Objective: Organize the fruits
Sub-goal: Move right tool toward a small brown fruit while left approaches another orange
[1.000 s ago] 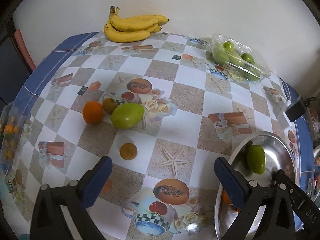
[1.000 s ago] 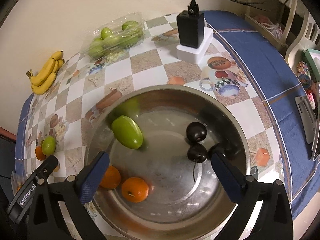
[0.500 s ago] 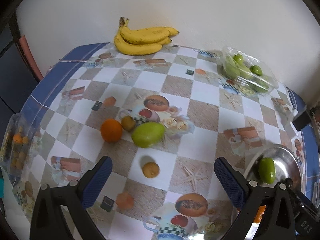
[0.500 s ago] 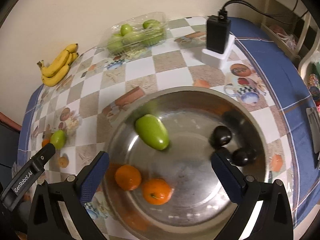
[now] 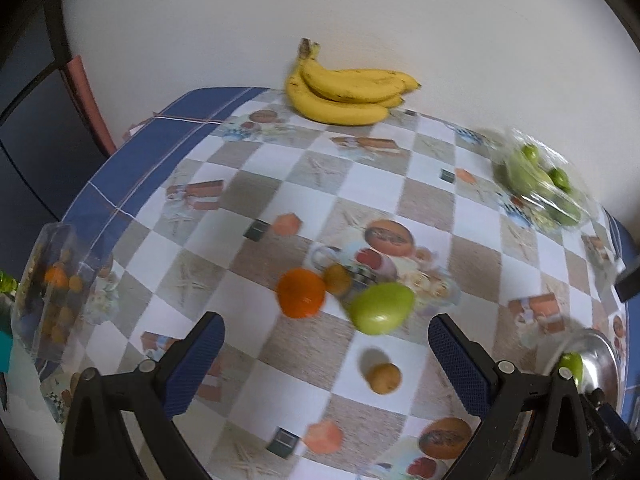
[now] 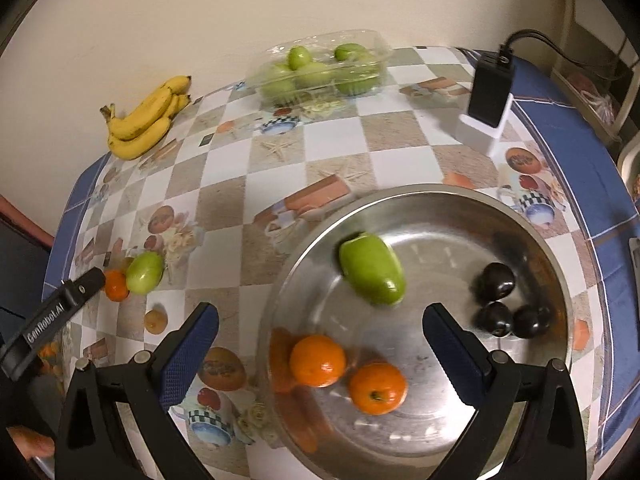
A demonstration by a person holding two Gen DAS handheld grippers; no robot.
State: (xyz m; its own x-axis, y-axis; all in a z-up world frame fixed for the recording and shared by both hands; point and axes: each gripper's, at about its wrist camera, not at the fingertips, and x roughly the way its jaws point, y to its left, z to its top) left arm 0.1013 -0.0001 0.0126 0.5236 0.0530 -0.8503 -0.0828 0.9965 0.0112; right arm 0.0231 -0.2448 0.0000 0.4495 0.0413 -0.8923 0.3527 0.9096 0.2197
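A steel bowl (image 6: pixel 532 220) holds a green mango (image 6: pixel 372 270), two oranges (image 6: pixel 318 360) and three dark plums (image 6: pixel 494 280). My right gripper (image 6: pixel 320 354) is open and empty above the bowl's near side. On the tablecloth lie an orange (image 5: pixel 301 292), a green mango (image 5: pixel 382 307), a small brown fruit (image 5: pixel 337 278) behind them and another small brown fruit (image 5: pixel 384 378) nearer. My left gripper (image 5: pixel 326 362) is open and empty, above the table just short of these fruits. The bowl's rim (image 5: pixel 600 360) shows at the right of the left wrist view.
A banana bunch (image 5: pixel 344 92) lies by the wall. A clear plastic tray of green fruits (image 6: pixel 320 68) stands at the back. A black charger on a white base (image 6: pixel 490 104) stands at the right. A clear bag of small fruits (image 5: pixel 56 292) sits at the table's left edge.
Both grippers have pulled back and shifted left. The left gripper now faces the loose fruits on the cloth. The right gripper's view slid so the bowl sits further right. The green mango has shifted in the bowl.
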